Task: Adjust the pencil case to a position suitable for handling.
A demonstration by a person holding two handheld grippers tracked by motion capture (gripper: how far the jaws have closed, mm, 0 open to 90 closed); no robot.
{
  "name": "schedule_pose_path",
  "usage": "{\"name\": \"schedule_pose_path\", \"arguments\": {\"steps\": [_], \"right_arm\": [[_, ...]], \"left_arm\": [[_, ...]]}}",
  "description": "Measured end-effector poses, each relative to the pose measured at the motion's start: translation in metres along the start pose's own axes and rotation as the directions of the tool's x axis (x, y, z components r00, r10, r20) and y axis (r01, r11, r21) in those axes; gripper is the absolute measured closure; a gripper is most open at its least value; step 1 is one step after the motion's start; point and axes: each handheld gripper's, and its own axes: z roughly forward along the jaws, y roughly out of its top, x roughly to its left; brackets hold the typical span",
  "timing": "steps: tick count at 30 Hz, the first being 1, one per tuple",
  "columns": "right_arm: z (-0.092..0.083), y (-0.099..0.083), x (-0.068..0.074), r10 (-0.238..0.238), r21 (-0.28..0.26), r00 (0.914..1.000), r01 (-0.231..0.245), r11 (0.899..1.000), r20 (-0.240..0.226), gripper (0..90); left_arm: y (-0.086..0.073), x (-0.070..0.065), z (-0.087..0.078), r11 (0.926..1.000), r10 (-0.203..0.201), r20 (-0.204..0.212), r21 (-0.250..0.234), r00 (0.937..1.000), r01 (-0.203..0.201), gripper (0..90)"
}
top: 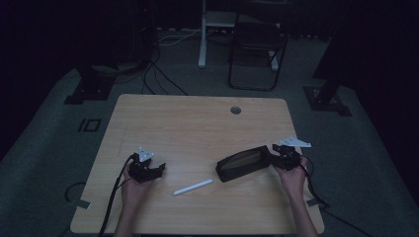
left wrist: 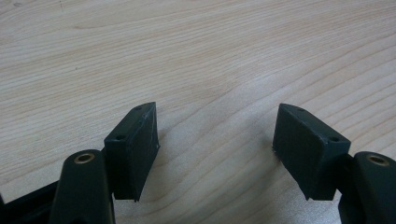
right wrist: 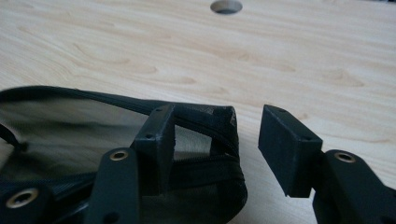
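A pale wooden desk [top: 197, 123] stands in a dim room, with a round cable hole [top: 235, 109] near its far edge. A dark zippered pouch [top: 242, 164] lies open on the desk's right half, its light lining showing. The right gripper [right wrist: 212, 140] sits at the pouch's right end: one jaw reaches inside the open mouth, the other stands outside, clear of the fabric, so the rim lies between the jaws without being pinched. The left gripper [left wrist: 215, 140] rests low over bare wood at the desk's left, jaws spread with nothing between them. A slim white pen [top: 193, 187] lies on the desk between the two grippers, just beside the pouch's near left corner.
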Motion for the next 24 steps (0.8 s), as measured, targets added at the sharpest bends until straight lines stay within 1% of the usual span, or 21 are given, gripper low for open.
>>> {"name": "schedule_pose_path", "arguments": {"steps": [2,3,4,5,7,12,16,21,23,24], "right_arm": [[-0.002,0.001,0.001,-0.002,-0.010,1.0000,0.002,1.000,0.000,44.5],[-0.005,0.002,0.003,-0.006,-0.028,1.0000,0.006,1.000,0.001,43.6],[-0.005,0.002,0.003,-0.006,-0.028,1.0000,0.006,1.000,0.001,43.6],[-0.010,0.003,0.005,-0.007,-0.048,1.0000,0.007,0.999,0.000,43.3],[-0.016,0.003,0.008,-0.011,-0.066,0.9999,0.011,0.998,0.000,43.2],[-0.028,-0.007,0.015,-0.021,-0.088,0.9998,0.021,0.996,0.006,43.2],[-0.034,-0.019,0.019,-0.028,-0.081,0.9996,0.028,0.996,0.007,43.1],[-0.035,-0.038,0.025,-0.061,-0.039,0.9979,0.062,0.997,0.023,42.5],[-0.036,-0.045,0.027,-0.067,-0.027,0.9975,0.068,0.997,0.022,42.5],[-0.035,-0.048,0.028,-0.068,-0.020,0.9975,0.069,0.997,0.019,42.4]], "left_arm": [[0.000,0.000,0.000,1.0000,0.000,-0.001,0.001,1.0000,0.000,31.4],[0.000,0.000,0.000,1.0000,0.000,-0.001,0.001,1.0000,0.000,31.4],[0.000,0.000,0.000,1.0000,0.000,-0.001,0.001,1.0000,0.000,31.4],[0.000,0.000,0.000,1.0000,-0.001,0.000,0.000,1.0000,0.001,31.4],[0.000,0.000,0.000,1.0000,0.000,-0.003,0.000,1.0000,0.000,31.4],[0.000,0.000,0.000,1.0000,0.000,-0.002,0.000,1.0000,0.000,31.4],[0.000,0.000,0.000,1.0000,0.000,-0.003,0.001,1.0000,0.000,31.4],[0.000,0.000,-0.001,1.0000,0.000,-0.002,0.001,1.0000,0.000,31.9],[0.000,0.000,-0.002,1.0000,0.000,-0.003,0.007,1.0000,0.000,35.0],[0.000,-0.001,-0.003,1.0000,0.000,-0.005,0.007,1.0000,0.001,38.0]]}}
